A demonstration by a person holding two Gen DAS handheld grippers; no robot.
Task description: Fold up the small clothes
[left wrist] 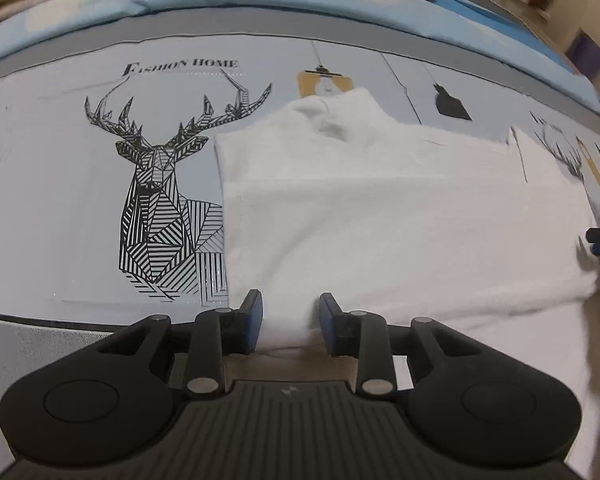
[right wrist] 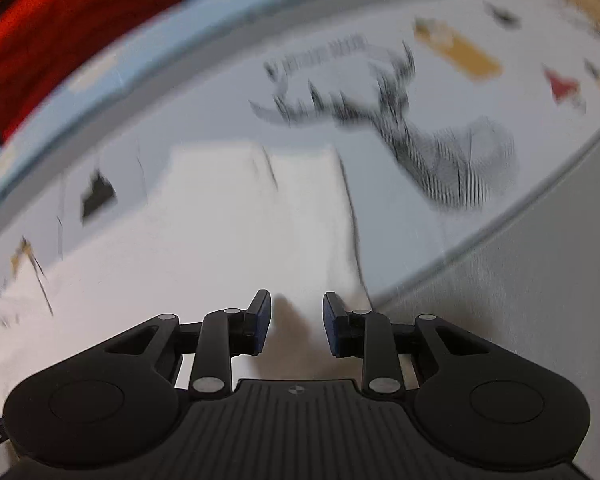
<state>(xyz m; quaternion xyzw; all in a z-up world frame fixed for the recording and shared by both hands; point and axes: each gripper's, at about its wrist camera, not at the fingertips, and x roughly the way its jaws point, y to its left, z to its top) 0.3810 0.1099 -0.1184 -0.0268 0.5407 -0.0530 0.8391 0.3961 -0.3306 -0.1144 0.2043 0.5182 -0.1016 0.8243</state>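
1. Nearest of all, the left gripper (left wrist: 290, 322) stands part-open at the near edge of the mat, a fold of the white cotton garment (left wrist: 380, 216) lying between its blue pads (left wrist: 256, 320) without being pinched, as far as I can see.
2. Over on the other side, the right gripper (right wrist: 296, 322) is likewise part-open above the garment's near hem; the blurred view shows cloth and shadow in the gap, no squeeze on it.
3. That garment lies flat on the grey printed mat (left wrist: 60, 200) with the black line-drawn deer (left wrist: 168, 200), its left edge just beside the deer and its collar towards the far edge.
4. It looks light, limp and thin, so it should drape and crease readily, and slide on the smooth mat.
5. I'd judge the hem corners or a doubled edge the best places to pinch, both layers together.
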